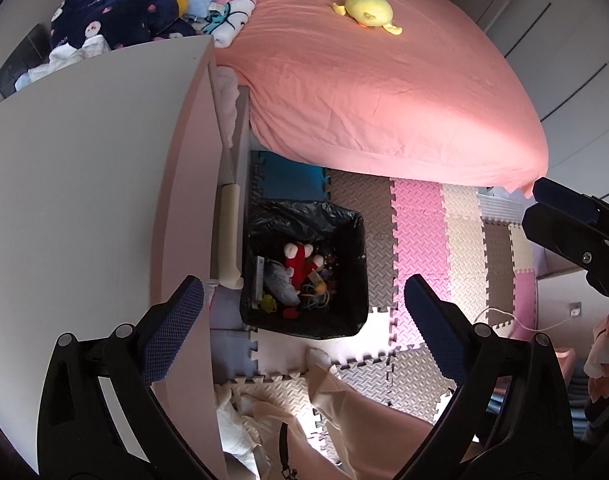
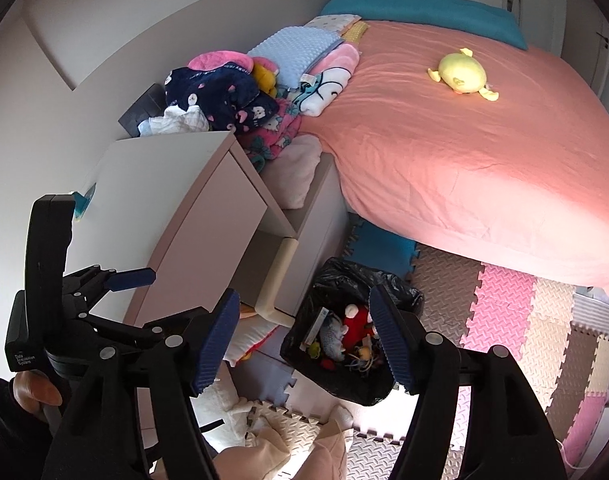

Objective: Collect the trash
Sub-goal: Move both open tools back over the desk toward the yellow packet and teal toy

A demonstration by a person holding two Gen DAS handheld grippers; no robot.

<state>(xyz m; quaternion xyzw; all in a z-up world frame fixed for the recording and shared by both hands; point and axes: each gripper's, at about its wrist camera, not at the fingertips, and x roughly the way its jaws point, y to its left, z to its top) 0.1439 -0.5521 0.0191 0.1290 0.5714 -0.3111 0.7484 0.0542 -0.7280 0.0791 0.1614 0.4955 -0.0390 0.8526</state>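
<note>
A bin lined with a black bag (image 1: 344,320) stands on the foam floor mats beside the white nightstand. It also shows in the right wrist view (image 2: 404,296). Inside lie a red plush toy (image 1: 302,260), a grey plush and small colourful bits. My left gripper (image 1: 304,312) is open and empty, held high above the bin. My right gripper (image 2: 306,340) is open and empty, also above the bin. The right gripper shows at the right edge of the left wrist view (image 1: 560,216). The left gripper shows at the left of the right wrist view (image 2: 116,276).
The white nightstand (image 1: 84,168) fills the left side. A bed with a pink sheet (image 1: 384,88) carries a yellow plush (image 1: 370,10) and a pile of blankets (image 2: 232,92). Foam puzzle mats (image 1: 444,240) cover the floor. A white cable (image 1: 504,316) lies at the right.
</note>
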